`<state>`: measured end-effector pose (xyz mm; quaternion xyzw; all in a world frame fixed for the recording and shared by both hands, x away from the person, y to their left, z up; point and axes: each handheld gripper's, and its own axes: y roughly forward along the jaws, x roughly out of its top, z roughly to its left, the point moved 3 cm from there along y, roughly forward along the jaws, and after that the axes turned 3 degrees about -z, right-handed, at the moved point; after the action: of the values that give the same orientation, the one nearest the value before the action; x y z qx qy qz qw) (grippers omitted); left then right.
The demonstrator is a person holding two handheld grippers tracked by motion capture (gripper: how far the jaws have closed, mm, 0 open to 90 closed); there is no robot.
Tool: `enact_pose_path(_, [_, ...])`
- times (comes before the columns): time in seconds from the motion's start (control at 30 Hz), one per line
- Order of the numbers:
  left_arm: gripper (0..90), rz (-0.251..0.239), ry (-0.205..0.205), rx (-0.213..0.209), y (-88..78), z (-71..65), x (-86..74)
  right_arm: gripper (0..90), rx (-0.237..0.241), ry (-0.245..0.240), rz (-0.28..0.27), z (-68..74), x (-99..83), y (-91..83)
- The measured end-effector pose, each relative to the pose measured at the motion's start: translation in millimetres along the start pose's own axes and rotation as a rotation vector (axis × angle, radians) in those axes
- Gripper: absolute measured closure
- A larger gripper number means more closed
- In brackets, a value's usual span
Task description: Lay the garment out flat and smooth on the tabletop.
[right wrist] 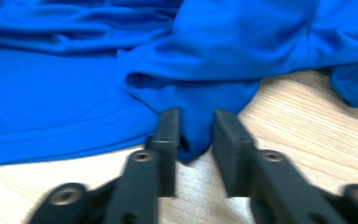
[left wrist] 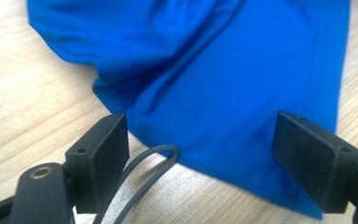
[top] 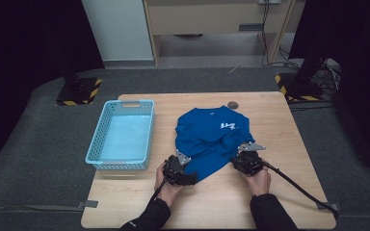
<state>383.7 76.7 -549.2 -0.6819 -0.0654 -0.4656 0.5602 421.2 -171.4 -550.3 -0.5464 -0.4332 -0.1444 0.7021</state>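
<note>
Both grippers at the blue shirt's near hem

My left gripper [left wrist: 200, 154] stood spread over the blue shirt [top: 211, 137], mid-table [top: 270, 202]; my right gripper [right wrist: 193, 135] pinched a fold near the front edge.

Lab: black curtains [top: 24, 43], floor cables [top: 274, 53]

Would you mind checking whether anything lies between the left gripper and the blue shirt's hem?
Nothing visible does: the left gripper stands open over the hem of the blue shirt, with bare table beside it.
</note>
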Motion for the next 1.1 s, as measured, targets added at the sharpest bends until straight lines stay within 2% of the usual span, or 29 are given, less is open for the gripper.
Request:
enact_pose_path(0.1, [17.3,-0.011,-0.001,-0.003,-0.9,0.9,-1.9,84.6,0.004,0.003,0.015,-1.7,1.2,-1.4])
enact_pose_path(0.17, [17.1,-0.019,0.019,-0.008,-2.3,2.4,-4.0,86.2,0.007,0.006,0.016,-4.6,2.4,-5.3])
enact_pose_path(0.37, [16.6,0.014,0.070,-0.004,-11.1,12.9,-8.8,86.8,0.040,0.064,-0.021,-24.1,8.8,-30.8])
enact_pose_path(0.47, [16.7,0.042,0.099,-0.005,-16.8,16.8,-11.6,86.7,0.084,0.130,-0.028,-37.8,9.0,-49.8])
enact_pose_path(0.53, [16.7,0.064,0.114,-0.020,-21.4,19.7,-14.4,86.7,0.100,0.145,-0.025,-45.3,9.2,-61.3])
enact_pose_path(0.6, [16.6,0.075,0.122,-0.029,-25.5,22.3,-17.8,86.4,0.105,0.147,-0.014,-54.4,7.6,-72.8])
enact_pose_path(0.7, [16.6,0.081,0.128,-0.031,-29.5,24.1,-21.4,84.9,0.079,0.159,-0.021,-63.8,2.9,-79.8])
enact_pose_path(0.77, [16.0,0.083,0.134,-0.029,-31.5,24.3,-23.1,80.6,0.026,0.156,-0.020,-70.2,-1.0,-80.6])
enact_pose_path(0.87, [14.7,0.089,0.132,-0.027,-32.7,23.0,-23.8,69.1,-0.045,0.148,-0.007,-76.2,-7.5,-76.7])
enact_pose_path(1.0, [12.4,0.073,0.110,-0.032,-36.1,20.4,-23.7,44.8,-0.056,0.131,-0.013,-72.9,-14.1,-76.6])
enact_pose_path(1.1, [11.9,0.050,0.087,-0.031,-39.5,20.9,-22.6,31.6,-0.051,0.094,-0.017,-63.9,-20.0,-78.4])
